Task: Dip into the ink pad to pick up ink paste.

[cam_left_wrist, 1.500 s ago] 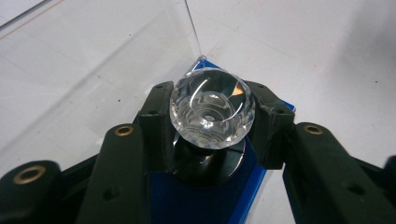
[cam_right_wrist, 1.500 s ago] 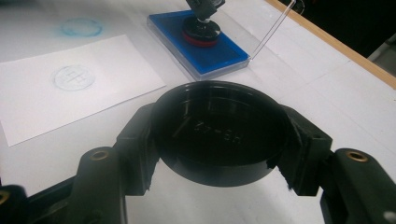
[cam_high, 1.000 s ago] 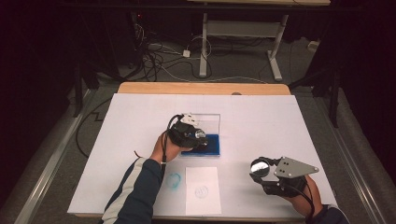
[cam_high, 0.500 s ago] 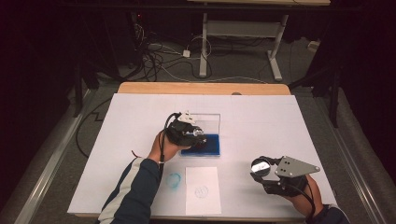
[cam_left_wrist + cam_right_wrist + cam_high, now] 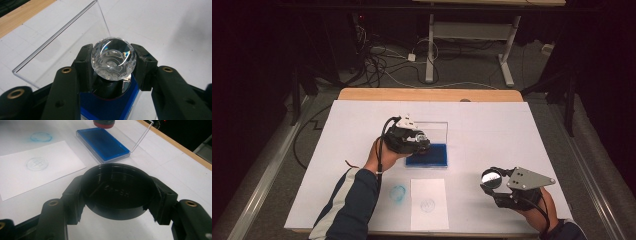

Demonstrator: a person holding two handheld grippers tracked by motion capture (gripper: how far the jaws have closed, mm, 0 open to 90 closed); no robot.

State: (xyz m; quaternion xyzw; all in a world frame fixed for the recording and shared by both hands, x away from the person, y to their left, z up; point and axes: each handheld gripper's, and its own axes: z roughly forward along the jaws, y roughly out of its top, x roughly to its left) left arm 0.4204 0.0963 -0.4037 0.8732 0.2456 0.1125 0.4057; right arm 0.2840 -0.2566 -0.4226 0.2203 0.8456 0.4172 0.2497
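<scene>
Left tool (image 5: 113, 63) is clamped on a stamp (image 5: 113, 61) w/ a faceted clear knob on top, jaws pressing both sides of the knob. Stamp sits over the blue ink pad (image 5: 428, 155), near its left end; can't tell from the high view if its base touches the ink. From the right tool cam the stamp's dark base w/ a red rim (image 5: 104, 123) looks to be just past the pad's far end, so prob not on it, but hard to say. Pad is in a clear case w/ its lid (image 5: 434, 131) standing up behind it, abt mid counter (image 5: 492, 125).

Right tool (image 5: 117, 192) is gripping a round black cap (image 5: 117, 188), hollow side up, near the front right of the counter, well apart from the pad.

Btw a white sheet (image 5: 428, 202) lies in front of the pad w/ a faint blue round print on it, and another blue ring print (image 5: 398, 192) is on the counter cover just left of the sheet.
</scene>
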